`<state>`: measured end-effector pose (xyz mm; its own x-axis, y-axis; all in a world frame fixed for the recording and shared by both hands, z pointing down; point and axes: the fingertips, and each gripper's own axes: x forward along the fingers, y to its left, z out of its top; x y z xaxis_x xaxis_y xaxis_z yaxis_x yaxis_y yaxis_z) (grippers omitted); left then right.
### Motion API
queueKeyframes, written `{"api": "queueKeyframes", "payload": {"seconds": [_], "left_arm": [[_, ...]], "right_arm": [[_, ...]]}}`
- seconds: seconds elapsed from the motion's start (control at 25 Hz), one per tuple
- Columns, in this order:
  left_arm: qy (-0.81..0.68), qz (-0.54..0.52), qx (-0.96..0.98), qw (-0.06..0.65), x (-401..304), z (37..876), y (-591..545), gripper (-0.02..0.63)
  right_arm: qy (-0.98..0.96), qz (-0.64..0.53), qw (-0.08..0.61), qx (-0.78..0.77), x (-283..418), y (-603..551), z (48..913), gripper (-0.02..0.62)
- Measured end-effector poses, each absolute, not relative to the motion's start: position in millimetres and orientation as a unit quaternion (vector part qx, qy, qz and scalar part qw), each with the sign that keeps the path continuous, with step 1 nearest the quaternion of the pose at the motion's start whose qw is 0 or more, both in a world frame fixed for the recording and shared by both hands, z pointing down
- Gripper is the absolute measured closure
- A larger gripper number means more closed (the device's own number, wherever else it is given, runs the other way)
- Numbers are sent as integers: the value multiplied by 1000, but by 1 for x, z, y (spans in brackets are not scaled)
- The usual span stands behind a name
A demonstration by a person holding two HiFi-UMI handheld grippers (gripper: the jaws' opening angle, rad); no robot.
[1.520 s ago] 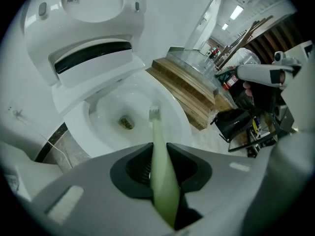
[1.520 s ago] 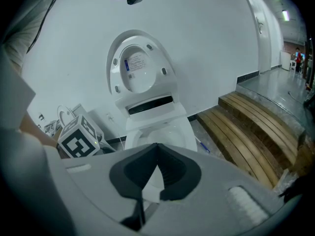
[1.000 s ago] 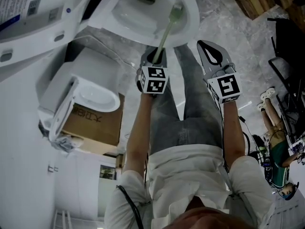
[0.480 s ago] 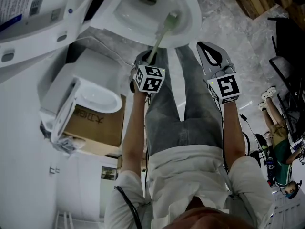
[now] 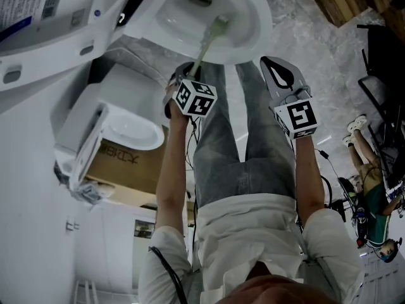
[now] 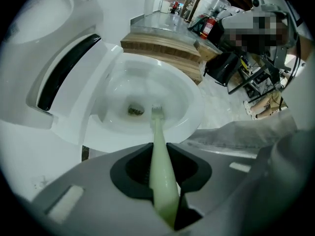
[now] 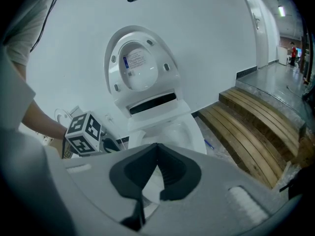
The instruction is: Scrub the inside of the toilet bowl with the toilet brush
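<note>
**Toilet brush (image 5: 209,40) sweeps inward across toilet bowl (image 5: 256,33) as scrubbing goes on**

The pale green toilet brush reaches down into the white toilet bowl. Its bristled head appears to rest on the inner wall, just beside the drain (image 6: 134,111). Over the past second the head has slid from the bowl's right-hand wall toward the middle. The left gripper (image 5: 192,75), its jaws clamped tight on the brush handle, has swung leftward with it. That travel suggests a scrubbing stroke in progress, with much of the inner surface likely still to be covered. The right gripper (image 5: 279,75) hangs idle just outside the bowl's rim, unmoved, its jaws closed on nothing. The lid (image 7: 140,65) stands raised behind the bowl. A second toilet (image 5: 120,128) sits on a cardboard box (image 5: 123,163) to the left.
</note>
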<state>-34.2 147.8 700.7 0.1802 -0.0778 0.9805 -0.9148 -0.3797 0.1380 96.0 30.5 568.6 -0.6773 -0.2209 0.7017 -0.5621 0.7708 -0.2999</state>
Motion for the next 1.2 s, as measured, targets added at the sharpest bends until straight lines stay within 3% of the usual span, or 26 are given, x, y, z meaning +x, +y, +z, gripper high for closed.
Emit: {"api": "queueKeyframes", "payload": {"seconds": [0.76,1.2], "left_arm": [[-376,579,625,365,-104,726,116,505],[-357,637,618,291,-135,726,91,505]], "right_arm": [[-869,270,341,236,86,20,580,592],[-868,274,340,238,80,13,581,594]]}}
